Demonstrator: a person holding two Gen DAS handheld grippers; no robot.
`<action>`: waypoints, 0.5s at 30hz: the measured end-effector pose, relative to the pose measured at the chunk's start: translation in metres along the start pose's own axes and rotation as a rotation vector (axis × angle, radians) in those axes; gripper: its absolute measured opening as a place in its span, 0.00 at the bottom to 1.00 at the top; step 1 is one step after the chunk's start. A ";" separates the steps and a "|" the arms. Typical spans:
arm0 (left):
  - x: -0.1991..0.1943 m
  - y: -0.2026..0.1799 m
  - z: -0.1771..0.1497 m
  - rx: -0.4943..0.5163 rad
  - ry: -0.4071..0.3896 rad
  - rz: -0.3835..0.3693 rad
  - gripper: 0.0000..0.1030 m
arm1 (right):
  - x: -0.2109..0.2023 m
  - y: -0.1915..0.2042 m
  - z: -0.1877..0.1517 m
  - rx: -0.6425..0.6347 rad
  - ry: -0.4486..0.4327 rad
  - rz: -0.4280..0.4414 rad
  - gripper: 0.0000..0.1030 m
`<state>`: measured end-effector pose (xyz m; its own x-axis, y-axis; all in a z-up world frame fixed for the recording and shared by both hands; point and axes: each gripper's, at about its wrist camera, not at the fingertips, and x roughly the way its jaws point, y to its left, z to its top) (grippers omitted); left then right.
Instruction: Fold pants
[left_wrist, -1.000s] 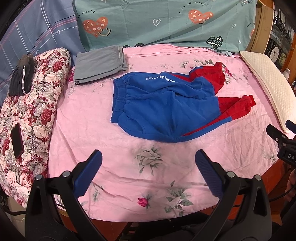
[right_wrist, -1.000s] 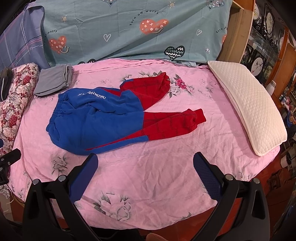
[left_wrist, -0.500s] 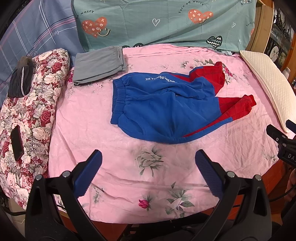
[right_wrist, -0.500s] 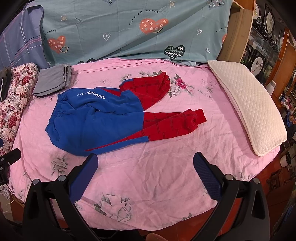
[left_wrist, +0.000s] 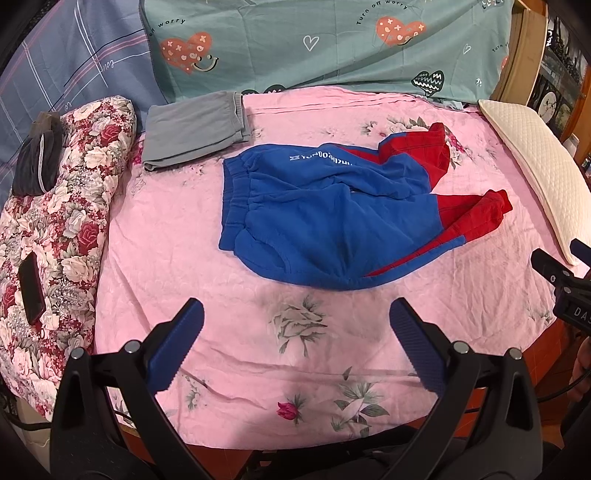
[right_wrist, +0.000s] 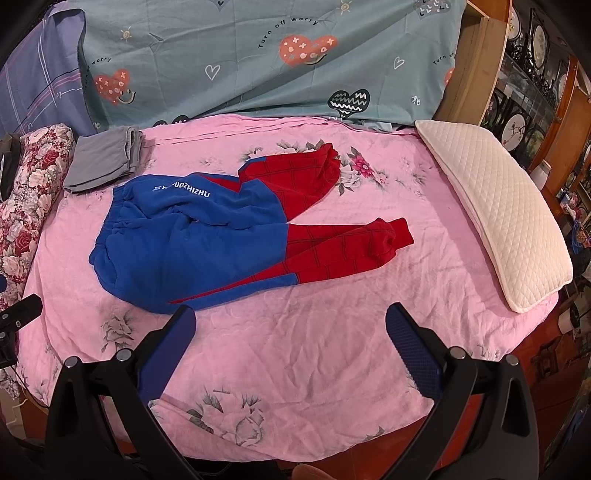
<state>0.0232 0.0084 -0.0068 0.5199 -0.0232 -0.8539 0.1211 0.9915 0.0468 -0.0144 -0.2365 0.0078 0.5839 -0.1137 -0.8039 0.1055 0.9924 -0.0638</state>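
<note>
Blue and red pants lie rumpled on the pink flowered bedspread, waistband to the left, red legs to the right. In the right wrist view the pants show both red legs spread apart, cuffs toward the pillow. My left gripper hovers open above the near part of the bed, short of the pants' lower blue edge. My right gripper is open too, its left finger just in front of the pants' lower hem. Neither holds anything.
Folded grey pants sit at the back left. A floral bolster with a phone and dark pouch lines the left edge. A cream pillow lies right. A teal sheet hangs behind.
Both grippers have crept slightly forward toward the pants; the cloth lies as before and both stay open.
</note>
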 end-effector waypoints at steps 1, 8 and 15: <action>0.001 -0.001 0.001 0.001 0.001 -0.001 0.98 | 0.000 0.000 0.000 0.000 0.000 0.000 0.99; 0.013 -0.002 0.010 0.001 0.011 -0.005 0.98 | 0.003 0.001 0.003 0.000 0.007 -0.001 0.99; 0.024 0.009 0.015 -0.001 0.030 -0.006 0.98 | 0.017 0.006 0.013 0.003 0.029 -0.007 0.99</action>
<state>0.0493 0.0145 -0.0187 0.4940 -0.0250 -0.8691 0.1234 0.9915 0.0416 0.0063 -0.2330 0.0016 0.5597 -0.1193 -0.8200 0.1121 0.9914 -0.0677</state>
